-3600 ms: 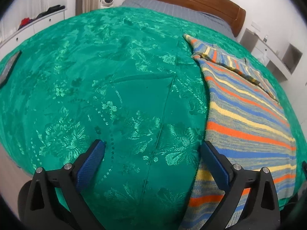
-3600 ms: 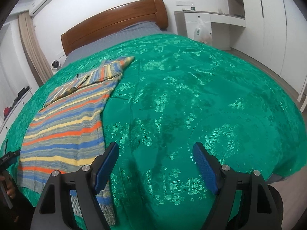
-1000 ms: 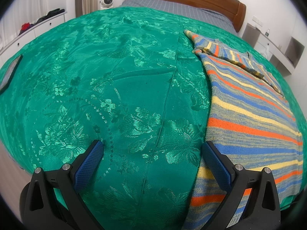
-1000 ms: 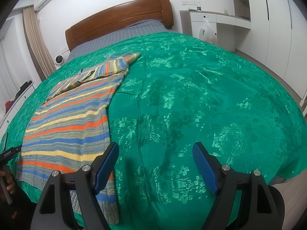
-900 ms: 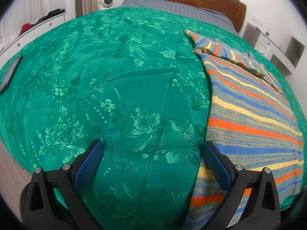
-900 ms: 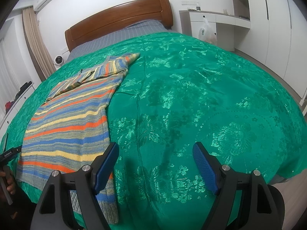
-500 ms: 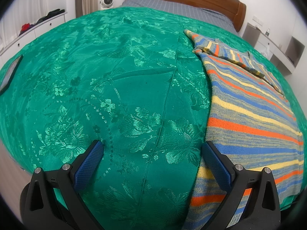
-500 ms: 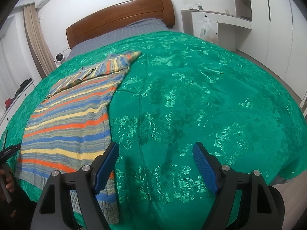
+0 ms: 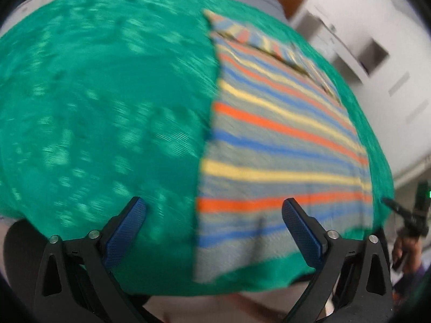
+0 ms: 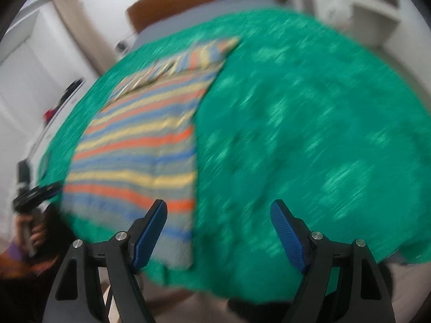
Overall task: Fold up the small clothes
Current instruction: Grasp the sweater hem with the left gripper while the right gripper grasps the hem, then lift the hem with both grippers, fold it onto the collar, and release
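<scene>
- Lying flat on the green bedspread (image 9: 107,107) — a striped sweater (image 9: 274,140), banded in orange, yellow, blue and grey, hem toward the foot of the bed.
- Folded across the sweater's far end near the wooden headboard (image 10: 204,2): a sleeve (image 9: 258,40), its cuff pointing past the sweater's edge.
- Left claw (image 9: 215,231): spread wide, nothing between the blue pads (image 9: 125,231), held above the foot edge of the bed; left pad over bare bedspread, right pad over the sweater's hem area, no contact visible.
- Right claw (image 10: 218,234): likewise spread wide and holding nothing; left pad over the near corner of the sweater (image 10: 140,145), right pad over the bedspread (image 10: 309,134); apart from the cloth as far as can be told.
- Both views heavily motion-blurred — fine detail of the knit and the bedspread's pattern smeared.
- Seen at the left edge of the right wrist view: the left claw's dark frame with the hand (image 10: 35,234) gripping it, beside the sweater's hem corner.
- Seen at the right edge of the left wrist view: the other device with the hand (image 9: 404,253) on it, beyond the bed's corner.
- White cabinets (image 10: 371,13) beside the headboard.
</scene>
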`<state>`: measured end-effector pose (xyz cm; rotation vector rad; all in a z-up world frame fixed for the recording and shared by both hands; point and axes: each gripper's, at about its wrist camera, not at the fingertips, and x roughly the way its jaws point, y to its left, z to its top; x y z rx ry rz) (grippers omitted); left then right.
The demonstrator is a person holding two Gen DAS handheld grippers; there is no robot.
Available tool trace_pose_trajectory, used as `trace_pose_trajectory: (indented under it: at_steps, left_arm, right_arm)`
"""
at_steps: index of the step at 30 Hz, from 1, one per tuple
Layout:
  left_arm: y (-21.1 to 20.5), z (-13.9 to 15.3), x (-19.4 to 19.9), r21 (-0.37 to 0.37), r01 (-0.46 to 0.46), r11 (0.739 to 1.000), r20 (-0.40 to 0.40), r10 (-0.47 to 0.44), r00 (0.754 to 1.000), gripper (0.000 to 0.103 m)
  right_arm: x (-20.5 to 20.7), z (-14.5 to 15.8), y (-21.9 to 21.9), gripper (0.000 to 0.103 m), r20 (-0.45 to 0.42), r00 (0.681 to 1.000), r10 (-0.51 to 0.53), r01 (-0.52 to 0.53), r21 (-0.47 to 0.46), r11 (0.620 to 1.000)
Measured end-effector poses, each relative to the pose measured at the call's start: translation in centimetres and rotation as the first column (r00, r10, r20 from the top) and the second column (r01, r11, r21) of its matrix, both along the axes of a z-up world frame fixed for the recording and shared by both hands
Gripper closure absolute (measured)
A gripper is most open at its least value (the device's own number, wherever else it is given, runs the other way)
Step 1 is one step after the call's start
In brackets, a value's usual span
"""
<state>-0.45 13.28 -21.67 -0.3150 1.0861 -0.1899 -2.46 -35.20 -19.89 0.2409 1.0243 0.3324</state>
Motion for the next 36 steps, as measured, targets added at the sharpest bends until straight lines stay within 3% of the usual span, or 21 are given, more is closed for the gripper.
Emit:
trace_pose_trajectory:
  at_steps: [1, 5, 7, 9, 10, 11, 16, 19, 25, 29, 33, 36]
  left_arm:
    - [-0.6, -0.2, 0.1, 0.016, 0.022, 1.000, -0.019, -0.022, 1.000, 0.023]
    - [-2.2, -0.9, 0.0, 0.119, 0.072, 0.990, -0.084, -0.062, 0.995, 0.040]
    - [-2.1, -1.1, 0.1, 0.123, 0.085, 0.989, -0.117, -0.071, 0.991, 0.072]
    - [-2.1, -1.4, 0.1, 0.100, 0.103, 0.990, -0.147, -0.088, 0.985, 0.097]
    - [-2.1, -1.5, -0.1, 0.097, 0.108, 0.989, -0.153, -0.092, 0.984, 0.098]
    - [-2.2, -1.2, -0.4, 0.104, 0.117, 0.988, -0.146, -0.101, 0.984, 0.098]
    - [-1.4, 0.9, -2.5, 0.115, 0.157, 0.981, -0.123, -0.142, 0.982, 0.100]
    - [-1.0, 1.7, -4.0, 0.111, 0.185, 0.976, -0.118, -0.172, 0.978, 0.100]
    - [-0.5, 1.2, -7.4, 0.082, 0.257, 0.963, -0.205, -0.236, 0.950, 0.100]
    - [0.7, 1.3, -9.4, 0.003, 0.267, 0.964, -0.265, -0.256, 0.930, 0.100]
    - [2.5, 5.1, -7.1, -0.071, 0.212, 0.975, -0.182, -0.222, 0.958, 0.100]
    - [3.9, 8.6, -2.5, -0.118, 0.159, 0.980, -0.070, -0.168, 0.983, 0.100]
  right_arm:
    - [-0.1, -0.5, 0.8, 0.025, -0.033, 0.999, 0.041, -0.041, 0.012, 0.999]
    - [0.0, -1.1, 3.2, 0.031, -0.051, 0.991, 0.127, -0.125, 0.035, 0.992]
    - [0.8, -1.8, 4.1, 0.037, -0.080, 0.985, 0.151, -0.147, 0.048, 0.988]
    - [1.6, -2.7, 4.9, 0.044, -0.131, 0.975, 0.181, -0.177, 0.040, 0.983]
    - [1.9, -3.1, 5.5, 0.065, -0.150, 0.967, 0.207, -0.205, 0.026, 0.978]
    - [2.1, -3.3, 6.2, 0.098, -0.167, 0.956, 0.240, -0.244, -0.008, 0.970]
    - [1.0, -0.8, 7.4, 0.098, -0.194, 0.928, 0.317, -0.344, -0.126, 0.930]
    - [-0.6, 0.8, 7.4, 0.098, -0.197, 0.922, 0.334, -0.365, -0.149, 0.919]
    - [-4.0, 0.9, 7.0, 0.098, -0.247, 0.905, 0.347, -0.386, -0.132, 0.913]
    - [-5.8, 0.5, 6.1, 0.098, -0.306, 0.894, 0.328, -0.364, -0.069, 0.929]
    - [-3.9, 3.0, 4.3, 0.098, -0.258, 0.929, 0.266, -0.263, 0.045, 0.964]
    - [0.9, 5.8, 3.4, 0.098, -0.165, 0.963, 0.211, -0.193, 0.118, 0.974]
